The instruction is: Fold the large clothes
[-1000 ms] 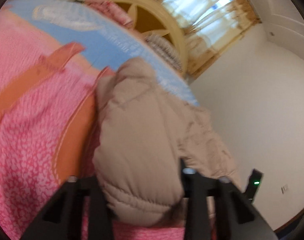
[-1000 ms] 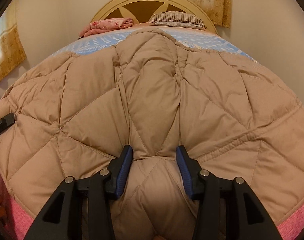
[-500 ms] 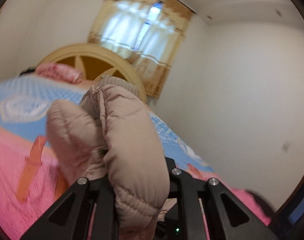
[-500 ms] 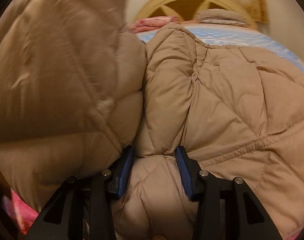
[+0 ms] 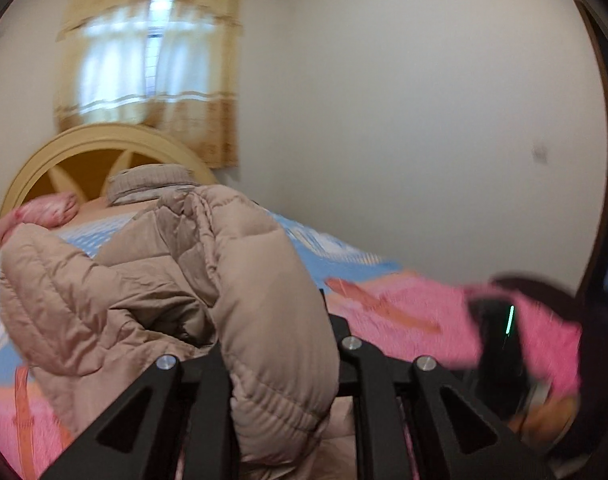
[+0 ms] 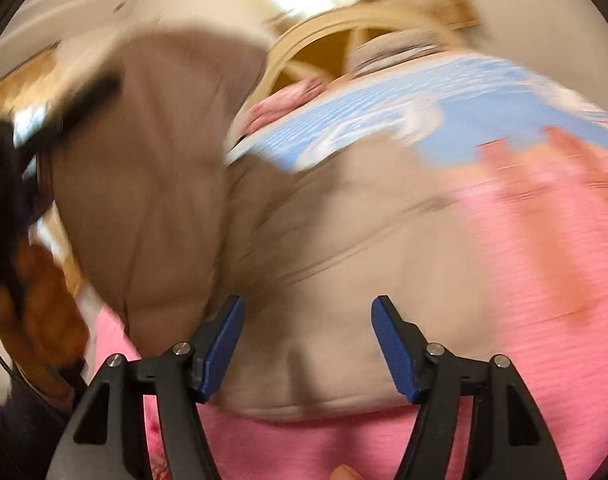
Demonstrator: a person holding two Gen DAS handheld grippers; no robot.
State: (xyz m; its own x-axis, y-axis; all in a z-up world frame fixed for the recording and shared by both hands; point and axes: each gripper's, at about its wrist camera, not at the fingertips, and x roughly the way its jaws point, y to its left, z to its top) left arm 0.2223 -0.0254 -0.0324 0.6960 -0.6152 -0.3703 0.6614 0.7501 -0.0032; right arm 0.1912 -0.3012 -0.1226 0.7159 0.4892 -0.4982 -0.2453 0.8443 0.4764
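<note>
The beige down jacket [image 5: 156, 292] is lying across the pink and blue bedspread [image 5: 404, 300], and we're gripping a fat quilted fold of it in our left gripper [image 5: 280, 364], the padded roll bulging up between the jaws and hiding the tips. From that wrist view the bulk of the jacket is spreading away to the left and far, towards the headboard [image 5: 84, 148], with our lifted panel arching over it. Our right gripper [image 6: 306, 344] is standing wide apart, blue pads [image 6: 392, 348] bare, nothing between them, hovering just above the near hem of the jacket [image 6: 344, 264]; this view is badly blurred, so we can't tell whether it's touching the cloth. A lifted flap is hanging at the left of that view. We're judging the fold is running near to far along the bed, so the left gripper, already holding, is the one placed to carry its panel across and lay it down.
</note>
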